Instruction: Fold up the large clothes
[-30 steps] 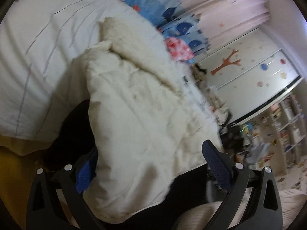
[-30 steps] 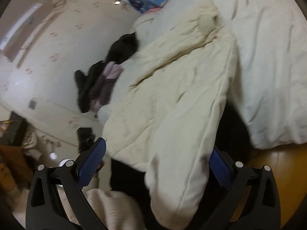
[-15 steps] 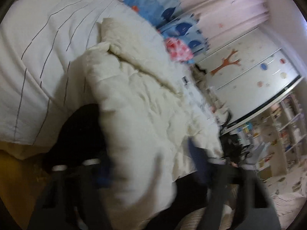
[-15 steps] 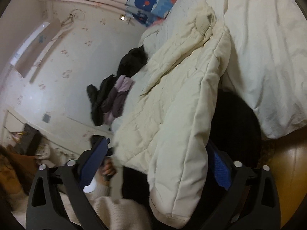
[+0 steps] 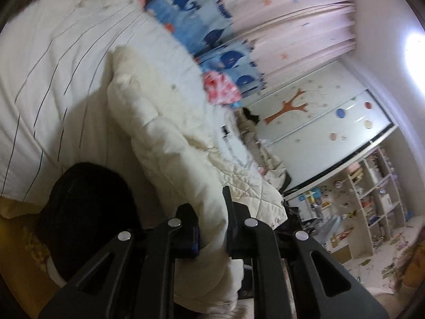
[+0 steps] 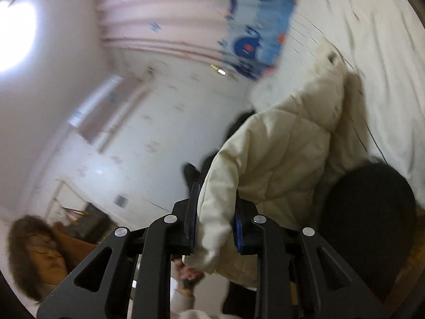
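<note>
At the bed's edge, left tongs (image 5: 211,228) and closing right tongs (image 6: 215,228) pinch the cream jacket's (image 5: 170,143) hem.

Cream quilted jacket (image 5: 170,138); white, dark-striped bedsheet (image 5: 53,74).

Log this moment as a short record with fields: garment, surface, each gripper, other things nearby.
garment: cream quilted jacket, lying lengthwise on the bed, near end hanging over the edge
surface: white striped bedding
left gripper: shut on the jacket's near edge
right gripper: jaws closing, pads already pressing a fold of the jacket's near edge
beside the jacket: black round object at the bed edge
far end of bed: blue whale-print fabric; pink-and-red bundle
background: pink curtain; wardrobe with tree decal
</note>
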The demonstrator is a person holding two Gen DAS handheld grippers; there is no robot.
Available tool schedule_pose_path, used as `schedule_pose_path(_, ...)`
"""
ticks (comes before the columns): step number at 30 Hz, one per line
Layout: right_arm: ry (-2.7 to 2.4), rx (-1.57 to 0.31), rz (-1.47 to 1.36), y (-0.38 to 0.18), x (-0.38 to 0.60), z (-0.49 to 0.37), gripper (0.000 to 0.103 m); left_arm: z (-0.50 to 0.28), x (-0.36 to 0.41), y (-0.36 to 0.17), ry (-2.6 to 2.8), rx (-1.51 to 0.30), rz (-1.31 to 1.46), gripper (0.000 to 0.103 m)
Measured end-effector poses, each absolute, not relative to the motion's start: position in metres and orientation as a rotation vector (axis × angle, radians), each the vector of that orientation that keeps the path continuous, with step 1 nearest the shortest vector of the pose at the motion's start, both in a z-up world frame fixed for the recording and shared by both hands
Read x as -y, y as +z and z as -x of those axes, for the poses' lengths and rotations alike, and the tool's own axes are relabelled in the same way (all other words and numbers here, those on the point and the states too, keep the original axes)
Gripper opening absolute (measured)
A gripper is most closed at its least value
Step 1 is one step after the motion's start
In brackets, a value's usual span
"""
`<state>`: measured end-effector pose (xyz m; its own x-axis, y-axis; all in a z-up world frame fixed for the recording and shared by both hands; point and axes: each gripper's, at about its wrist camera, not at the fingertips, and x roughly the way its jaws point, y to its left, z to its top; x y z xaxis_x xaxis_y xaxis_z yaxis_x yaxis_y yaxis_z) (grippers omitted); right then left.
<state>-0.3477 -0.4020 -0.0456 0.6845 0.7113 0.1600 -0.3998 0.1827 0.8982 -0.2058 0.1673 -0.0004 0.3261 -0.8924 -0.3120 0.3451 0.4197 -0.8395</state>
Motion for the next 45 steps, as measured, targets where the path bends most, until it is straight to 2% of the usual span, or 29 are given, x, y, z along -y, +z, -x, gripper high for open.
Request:
schedule_pose_path(4,0.837,-0.325,-1.091,-0.035,0.419,0.367,0.021,0.222,-0.176,0.003,-0.994,-0.907,0.704,0.015)
schedule_pose_path(6,0.829,-0.444,-1.058,-0.048,0.422,0.369,0.028,0.223,-0.177,-0.015,-1.007,-0.987,0.670,0.015)
schedule_pose_path(7,0.827,-0.540,-1.061,-0.063,0.421,0.367,0.039,0.224,-0.180,-0.035,-1.004,-1.057,0.670,0.018)
schedule_pose_path(8,0.820,-0.588,-1.060,-0.073,0.421,0.368,0.058,0.224,-0.180,-0.048,-0.996,-1.094,0.680,0.019)
schedule_pose_path(11,0.801,-0.712,-1.085,-0.102,0.420,0.373,0.076,0.226,-0.190,-0.080,-0.983,-1.142,0.739,0.022)
schedule_pose_path(12,0.808,-0.737,-1.084,-0.107,0.417,0.374,0.079,0.226,-0.192,-0.083,-0.986,-1.136,0.755,0.030)
schedule_pose_path(13,0.813,-0.754,-1.082,-0.109,0.414,0.374,0.085,0.226,-0.194,-0.086,-0.988,-1.129,0.761,0.048)
schedule_pose_path(14,0.823,-0.767,-1.076,-0.111,0.411,0.373,0.089,0.226,-0.194,-0.087,-0.984,-1.130,0.753,0.059)
schedule_pose_path(15,0.830,-0.778,-1.068,-0.113,0.409,0.373,0.089,0.225,-0.193,-0.088,-0.974,-1.134,0.738,0.072)
schedule_pose_path(18,0.851,-0.794,-1.040,-0.111,0.399,0.364,0.089,0.223,-0.181,-0.084,-1.026,-1.131,0.718,0.073)
schedule_pose_path(20,0.844,-0.770,-1.035,-0.111,0.392,0.360,0.087,0.224,-0.167,-0.080,-1.044,-1.129,0.676,0.073)
schedule_pose_path(21,0.844,-0.746,-1.048,-0.111,0.390,0.358,0.083,0.224,-0.161,-0.080,-1.038,-1.133,0.658,0.067)
schedule_pose_path(22,0.848,-0.725,-1.054,-0.111,0.386,0.357,0.074,0.224,-0.153,-0.080,-1.019,-1.150,0.628,0.050)
schedule_pose_path(23,0.846,-0.697,-1.052,-0.108,0.382,0.356,0.067,0.224,-0.147,-0.081,-1.000,-1.162,0.612,0.040)
schedule_pose_path(24,0.847,-0.671,-1.052,-0.105,0.378,0.356,0.064,0.223,-0.145,-0.081,-0.990,-1.162,0.616,0.020)
schedule_pose_path(26,0.857,-0.604,-1.041,-0.094,0.372,0.356,0.059,0.223,-0.144,-0.073,-0.980,-1.116,0.647,0.017)
schedule_pose_path(28,0.875,-0.531,-1.041,-0.082,0.370,0.355,0.058,0.223,-0.147,-0.060,-0.979,-1.055,0.673,0.015)
schedule_pose_path(32,0.966,-0.268,-1.115,-0.059,0.385,0.356,0.057,0.222,-0.163,-0.029,-1.028,-0.875,0.780,0.015)
schedule_pose_path(36,1.020,-0.058,-1.156,-0.045,0.410,0.362,0.057,0.221,-0.174,-0.023,-1.057,-0.831,0.815,0.015)
schedule_pose_path(39,1.006,-0.044,-1.137,-0.049,0.422,0.364,0.057,0.219,-0.180,-0.044,-1.067,-0.859,0.867,0.015)
schedule_pose_path(45,0.989,-0.176,-1.185,-0.082,0.423,0.344,0.057,0.211,-0.177,-0.057,-1.077,-0.901,0.888,0.015)
